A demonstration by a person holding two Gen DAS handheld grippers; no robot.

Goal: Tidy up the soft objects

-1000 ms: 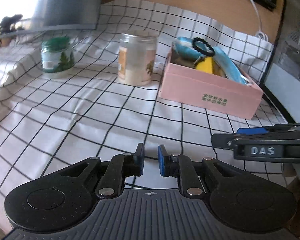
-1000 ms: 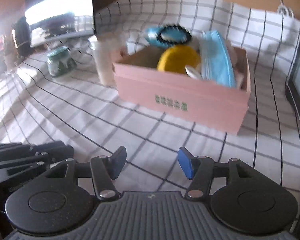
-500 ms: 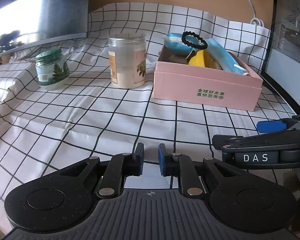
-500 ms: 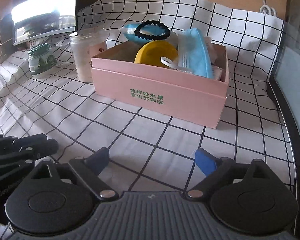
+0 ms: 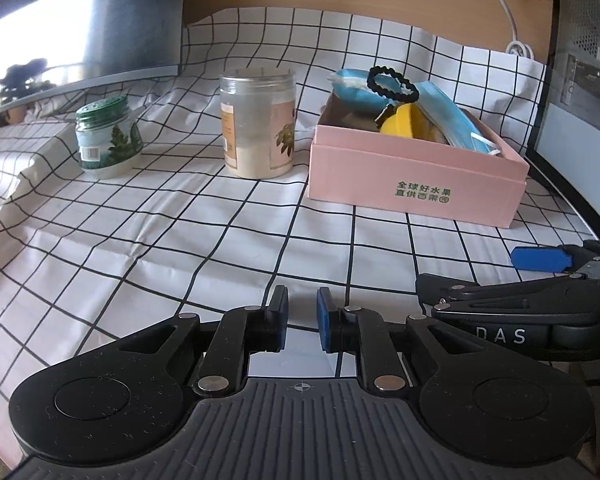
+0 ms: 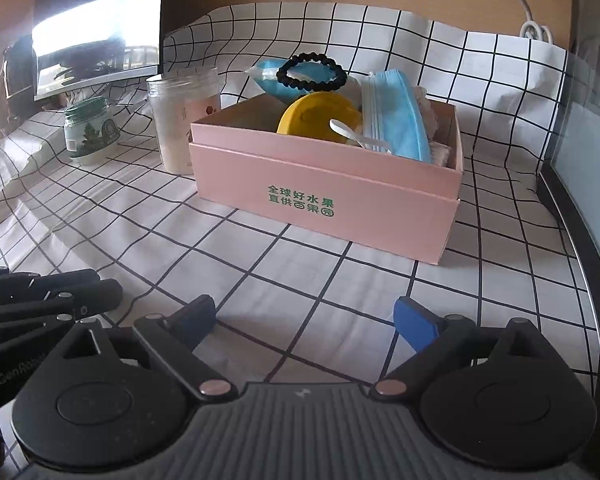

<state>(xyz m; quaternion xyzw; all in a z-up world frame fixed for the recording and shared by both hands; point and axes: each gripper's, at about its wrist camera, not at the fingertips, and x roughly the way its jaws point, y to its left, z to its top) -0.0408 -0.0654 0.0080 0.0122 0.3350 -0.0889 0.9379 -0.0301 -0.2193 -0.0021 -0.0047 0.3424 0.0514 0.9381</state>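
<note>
Left wrist view: left hand-held gripper [image 5: 302, 320] nearly clenched, narrow gap, nothing between pads, above checked tabletop [image 5: 140, 240]. Pink box [image 5: 416, 176] with soft objects at 1 o'clock.

Right wrist view: right hand-held gripper [image 6: 306, 320] opening, jaws wide, empty. Pink box [image 6: 324, 196] at 12 o'clock, black hair tie [image 6: 312, 73] atop.

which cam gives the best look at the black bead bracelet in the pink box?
Right wrist: the black bead bracelet sits near centre, beads distinct, lying on a blue pack. Left wrist shows it smaller, farther off and more edge-on above the pink box.
</note>
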